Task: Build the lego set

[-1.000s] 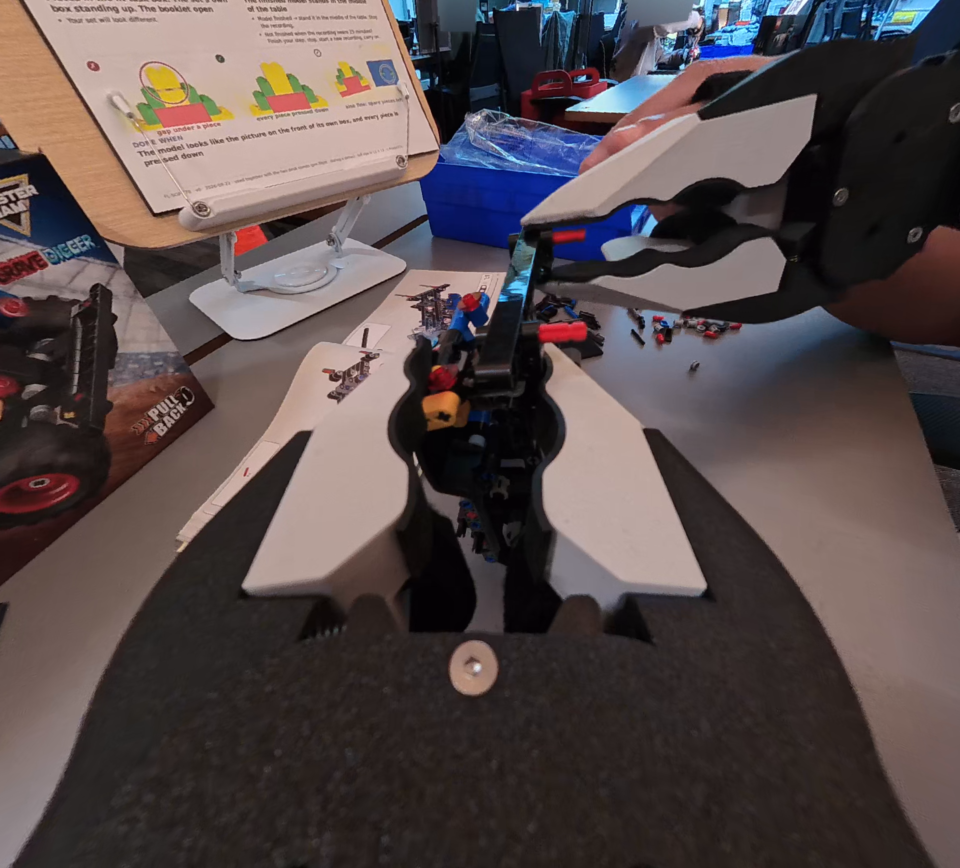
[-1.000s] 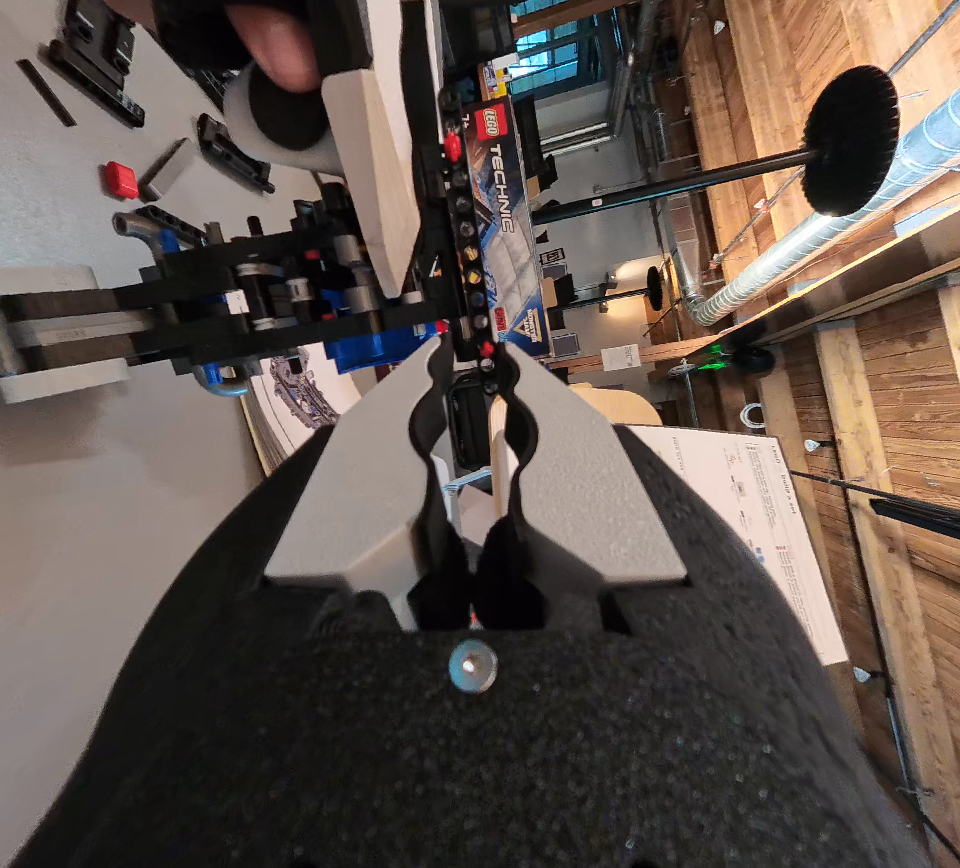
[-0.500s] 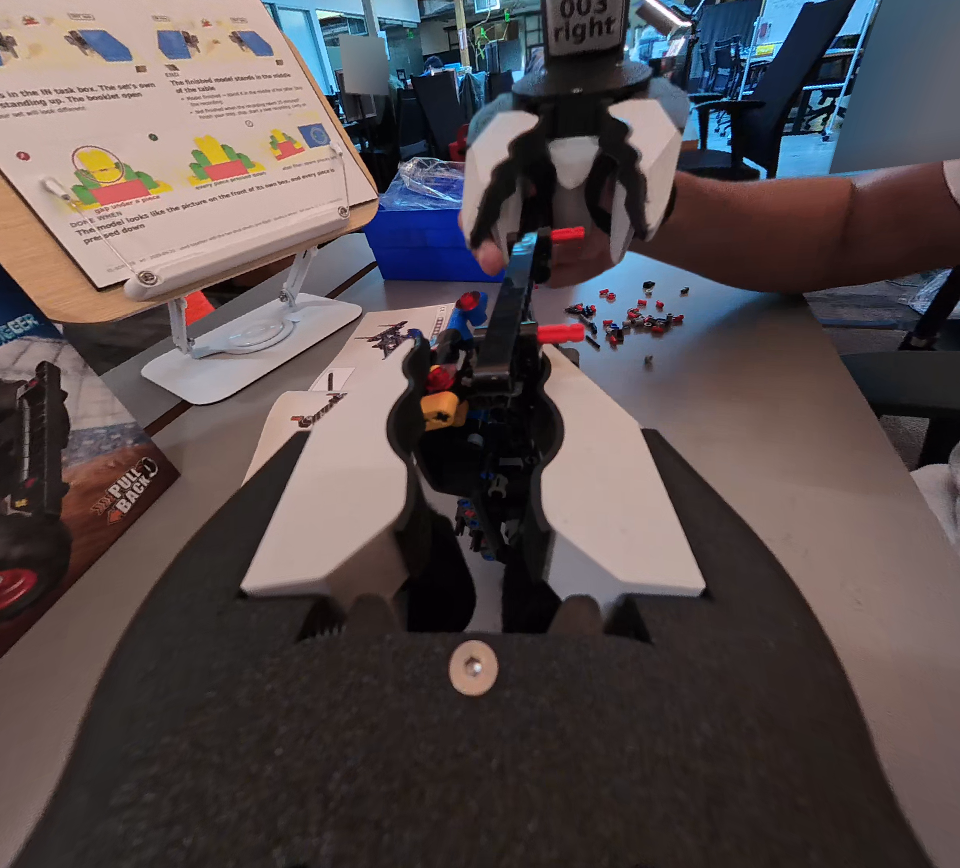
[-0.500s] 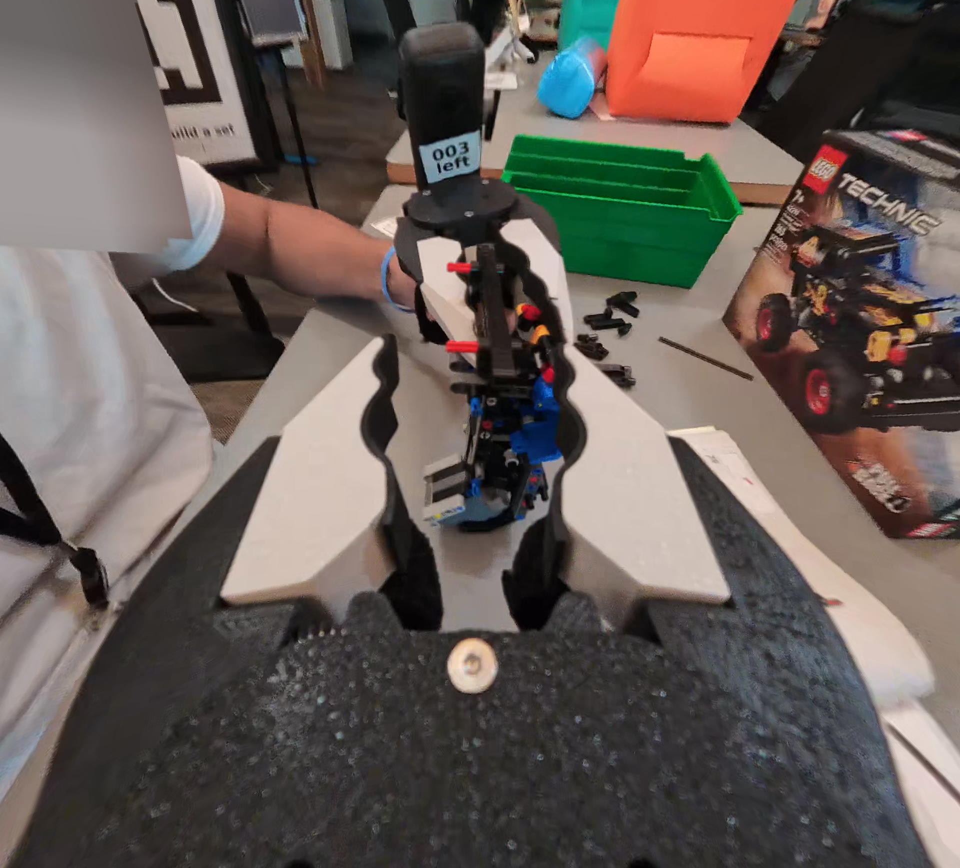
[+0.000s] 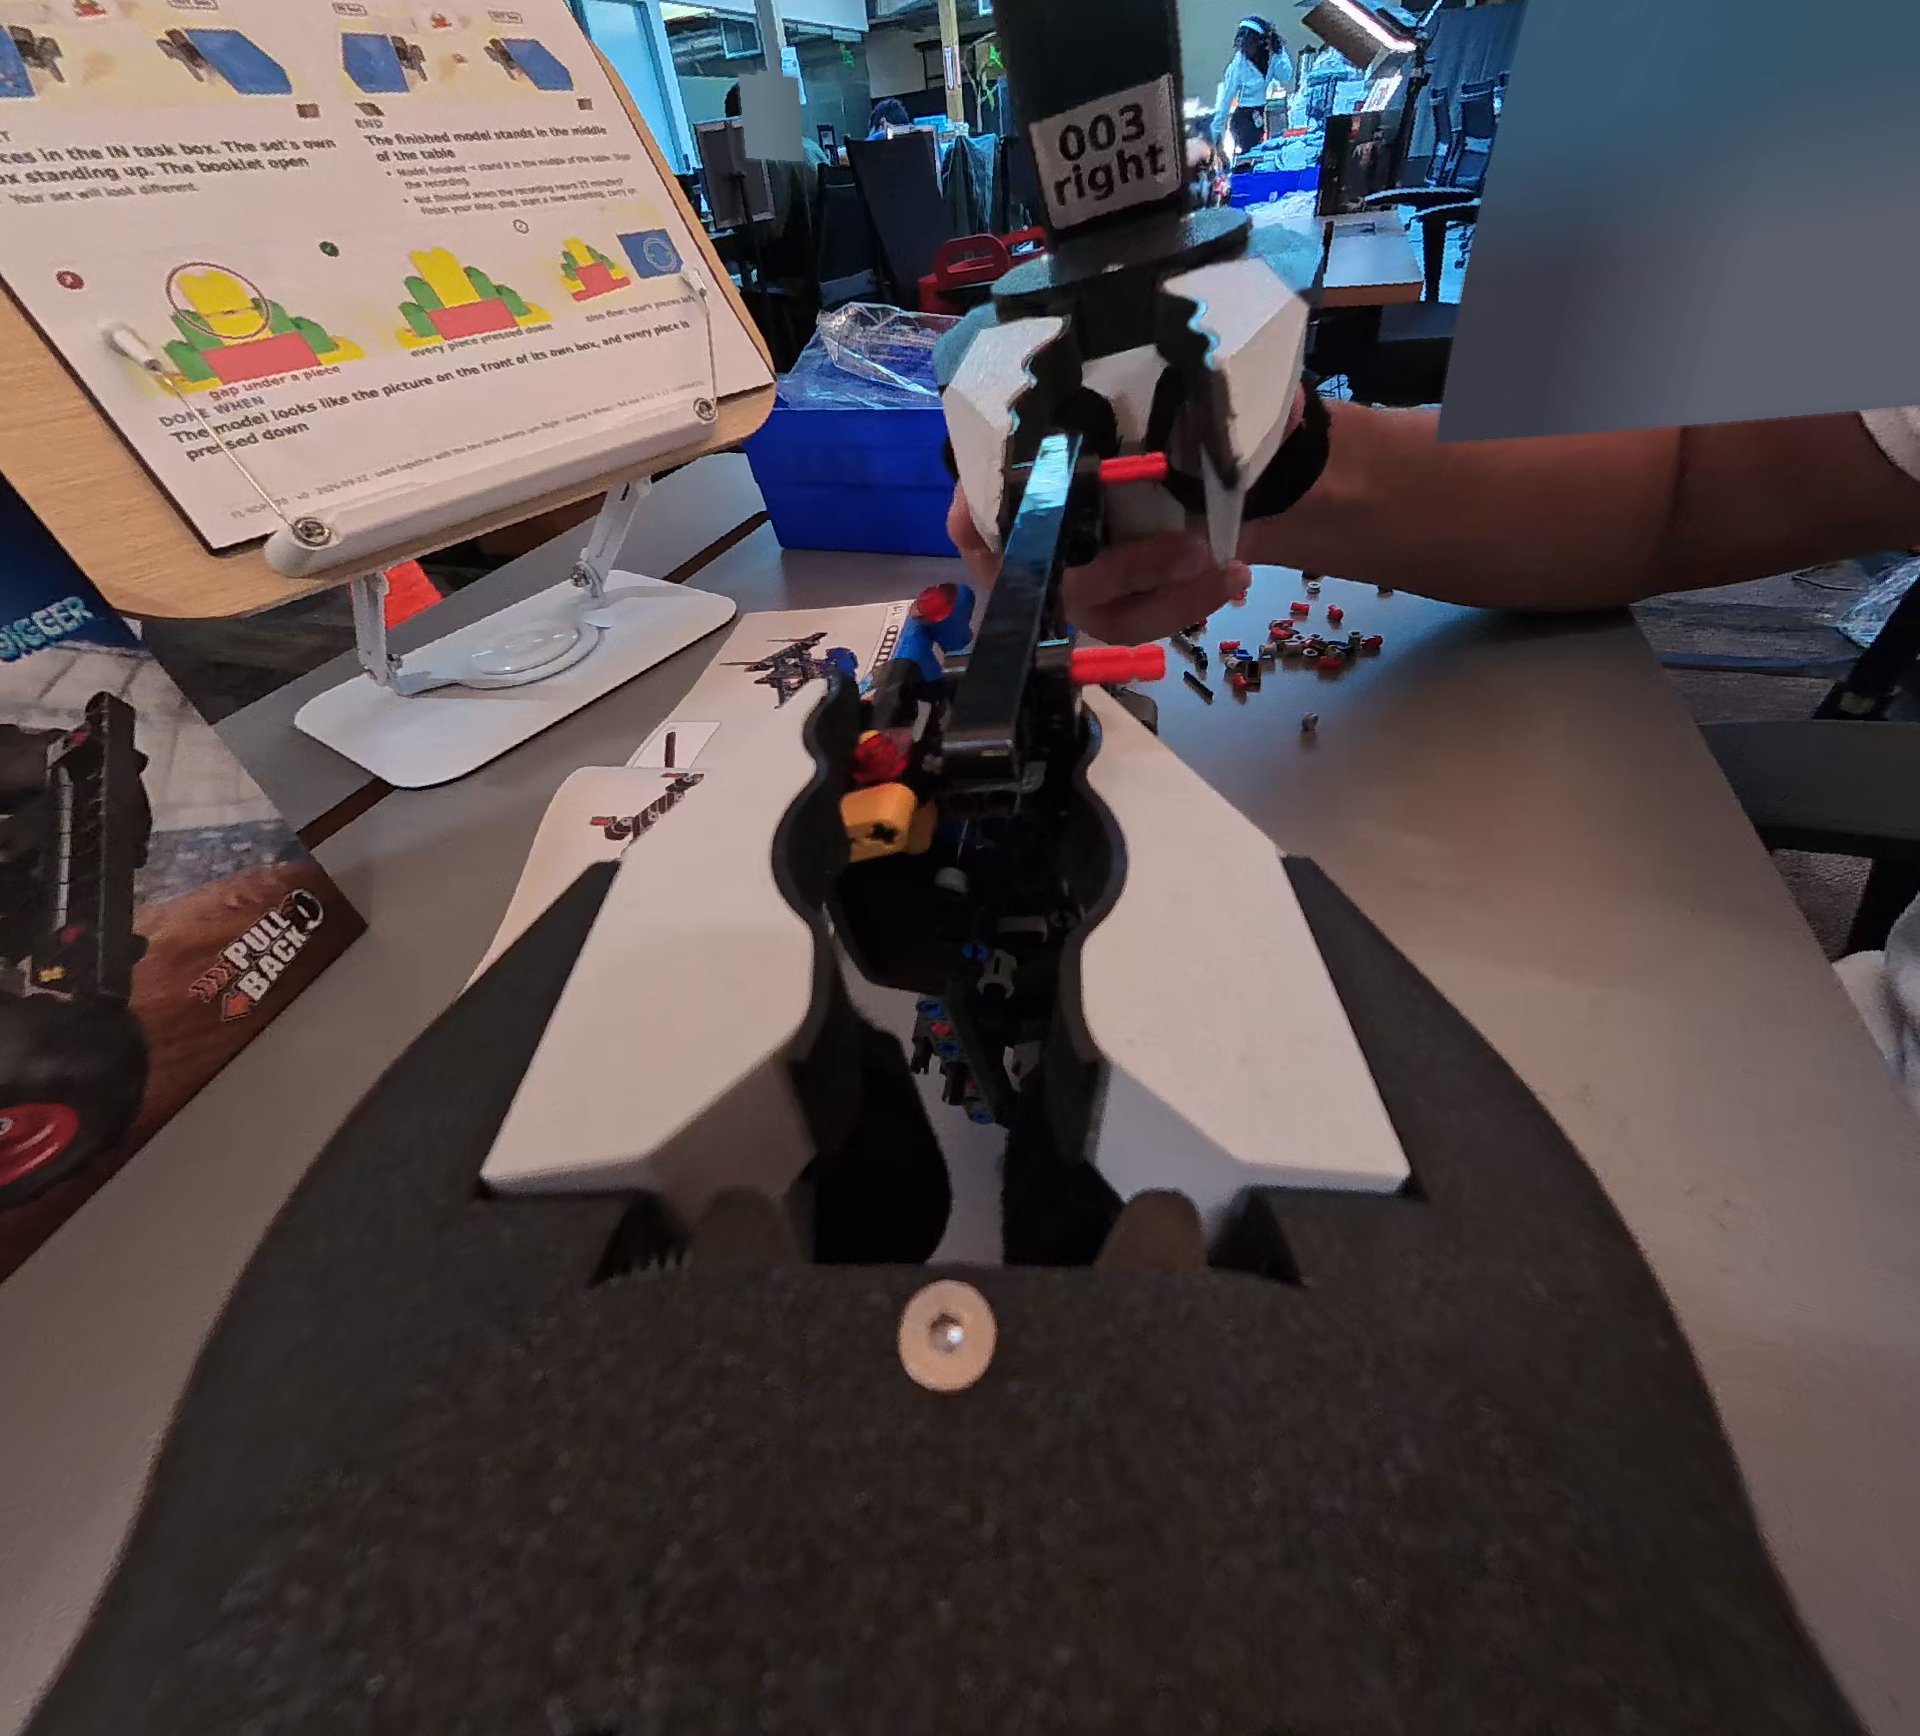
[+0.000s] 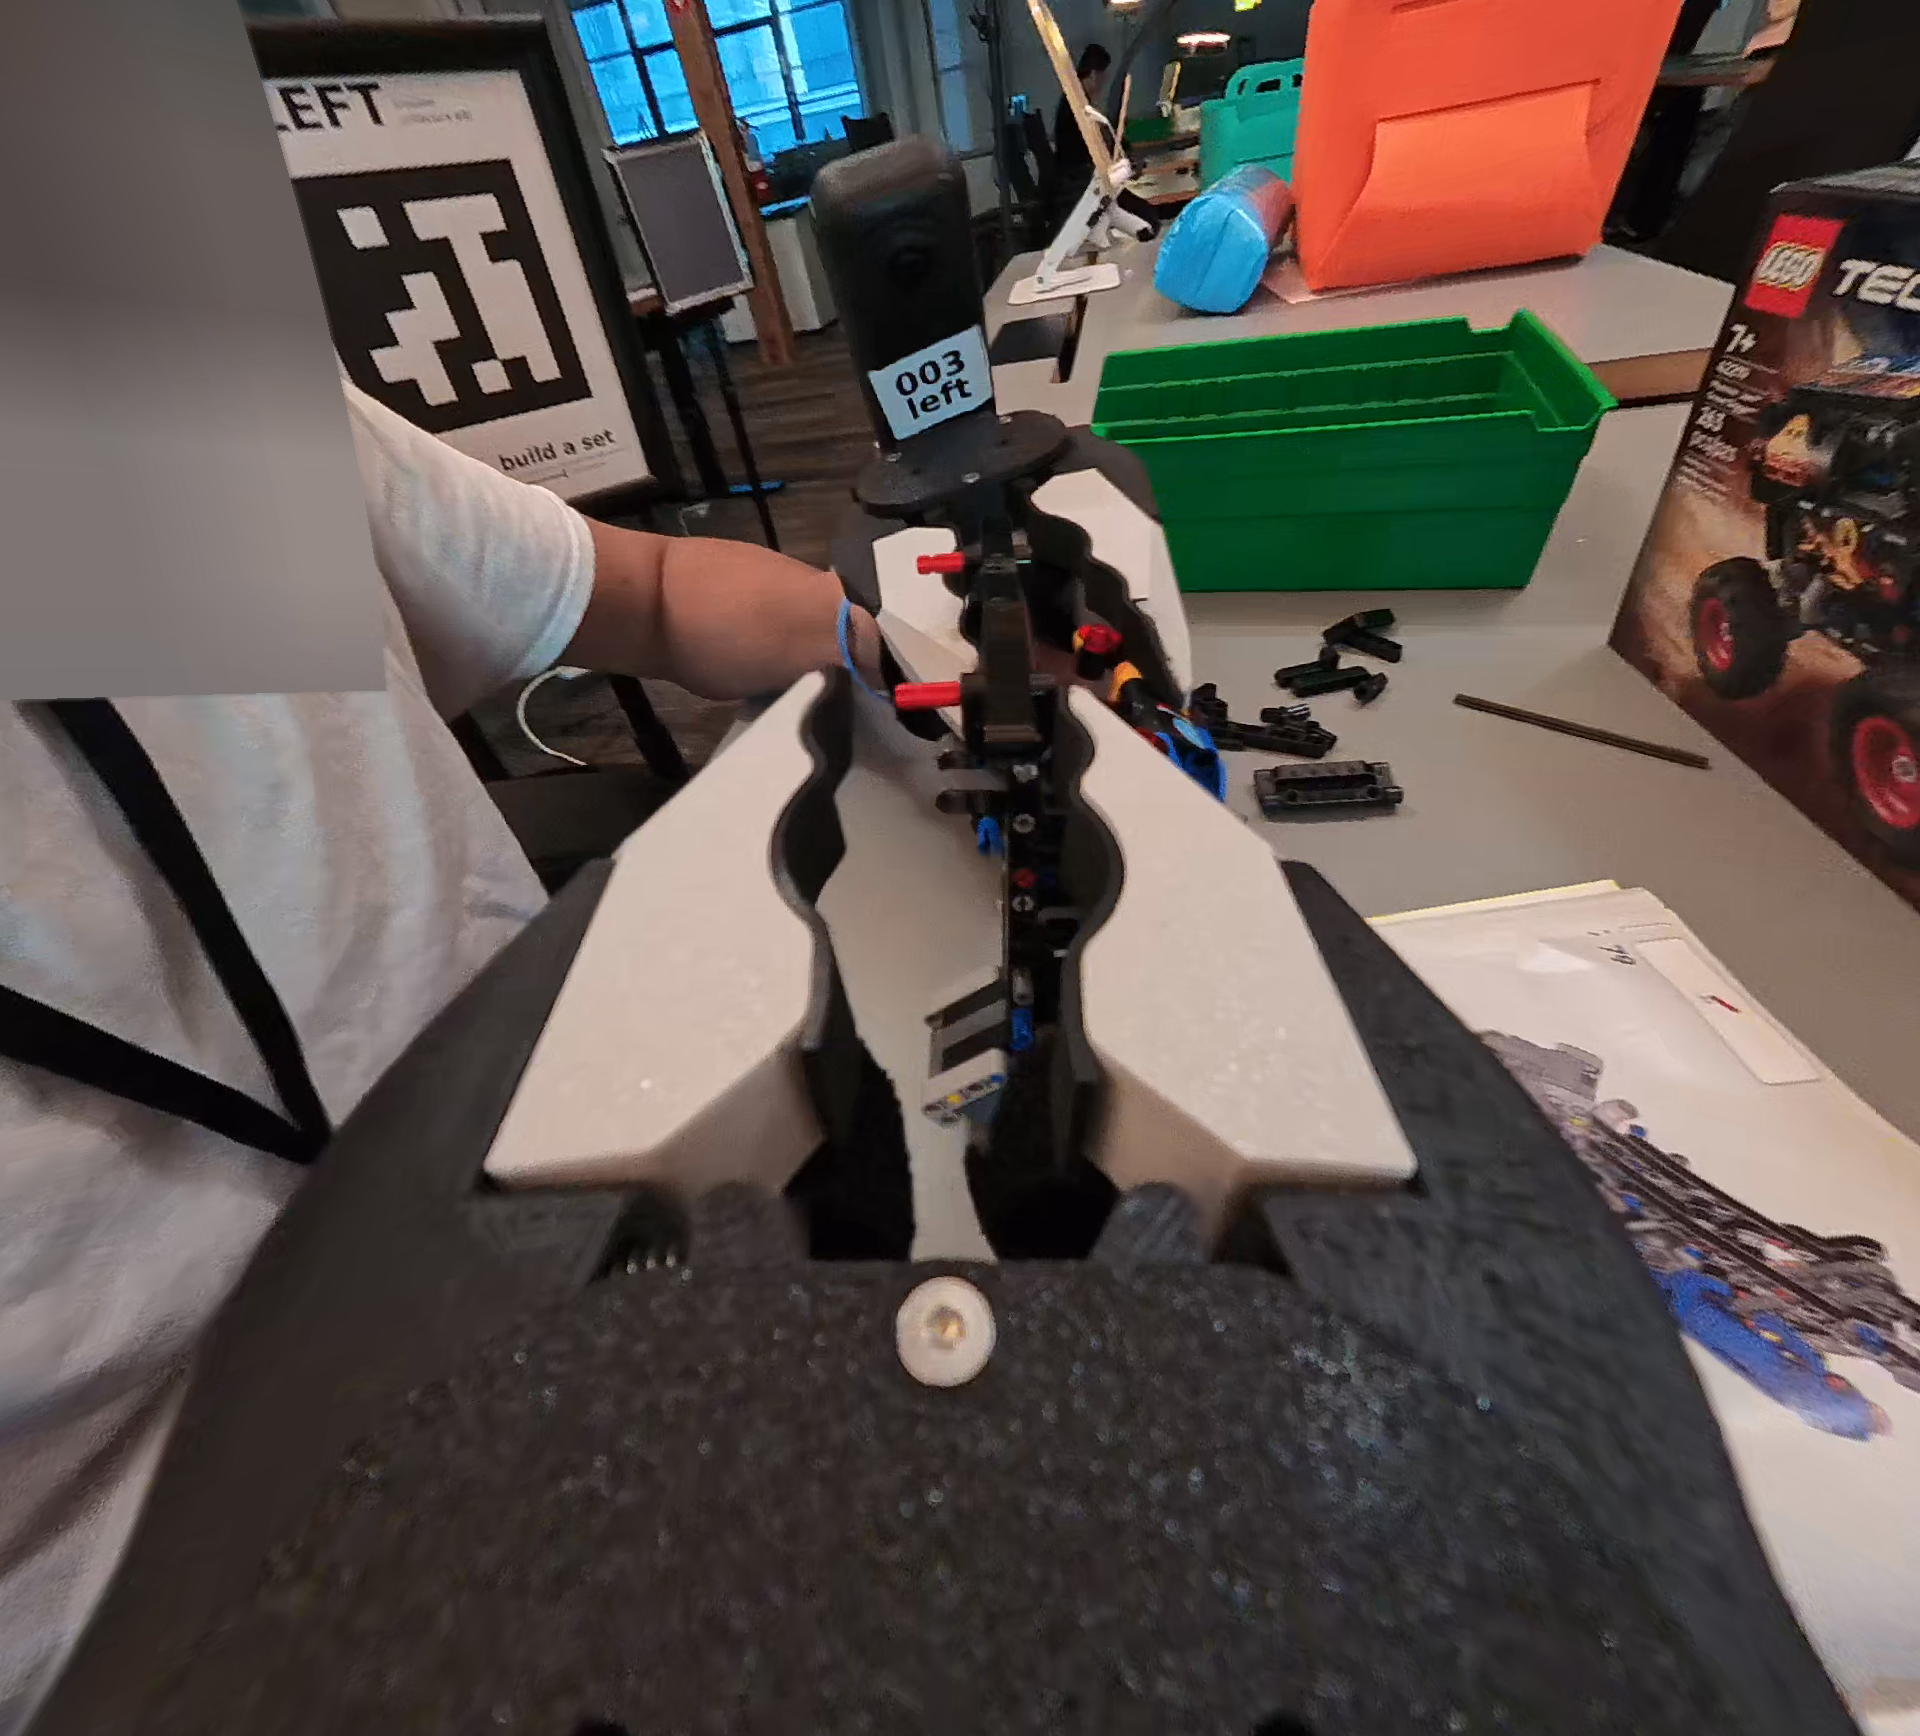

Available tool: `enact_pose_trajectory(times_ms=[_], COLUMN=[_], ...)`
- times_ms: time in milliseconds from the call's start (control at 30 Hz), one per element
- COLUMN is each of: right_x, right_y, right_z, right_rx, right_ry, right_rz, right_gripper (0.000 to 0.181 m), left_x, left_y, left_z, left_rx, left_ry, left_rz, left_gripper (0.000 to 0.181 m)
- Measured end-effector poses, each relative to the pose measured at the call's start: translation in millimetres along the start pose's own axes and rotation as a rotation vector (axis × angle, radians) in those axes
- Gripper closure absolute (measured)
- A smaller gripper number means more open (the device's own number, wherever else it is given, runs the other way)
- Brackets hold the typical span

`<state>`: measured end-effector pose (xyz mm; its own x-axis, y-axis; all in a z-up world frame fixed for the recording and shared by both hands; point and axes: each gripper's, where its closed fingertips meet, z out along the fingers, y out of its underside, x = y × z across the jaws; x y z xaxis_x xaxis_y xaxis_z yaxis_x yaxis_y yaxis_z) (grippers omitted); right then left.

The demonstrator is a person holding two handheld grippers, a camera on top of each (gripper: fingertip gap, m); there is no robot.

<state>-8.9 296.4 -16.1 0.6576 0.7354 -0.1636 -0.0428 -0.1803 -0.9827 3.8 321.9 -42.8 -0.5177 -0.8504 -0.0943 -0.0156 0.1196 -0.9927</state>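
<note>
We keep the left gripper (image 5: 951, 813) clenched on the lego chassis (image 5: 997, 699), while our right gripper (image 6: 951, 813) has released it and now faces it, parted, ready for regrasping.

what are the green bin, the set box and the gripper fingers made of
Green bin: looks like moulded plastic, smooth with a slight sheen and stepped walls.
Set box: seems printed cardboard, glossy, with sharp folded edges.
Right gripper fingers: probably printed or moulded hard plastic, matt white and faintly grainy, with black wavy inner pads, perhaps rubber. The body behind them looks like speckled black plastic.
</note>
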Motion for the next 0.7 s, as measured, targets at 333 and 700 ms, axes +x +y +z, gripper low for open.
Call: enact_pose_trajectory(times_ms=[333,700], right_x=[0.2,4.4], right_y=[-1.3,0.5], right_z=[-0.3,-2.5], right_rx=[0.024,0.024], right_ry=[-0.013,0.007], right_rz=[0.015,-0.031], right_gripper=[0.153,0.163], left_x=[4.2,6.3], left_y=[0.0,1.4], left_z=[1.2,3.3], left_rx=[-0.002,-0.021], left_ry=[0.008,0.000], left_rz=[0.005,0.005], left_gripper=[0.145,0.146])
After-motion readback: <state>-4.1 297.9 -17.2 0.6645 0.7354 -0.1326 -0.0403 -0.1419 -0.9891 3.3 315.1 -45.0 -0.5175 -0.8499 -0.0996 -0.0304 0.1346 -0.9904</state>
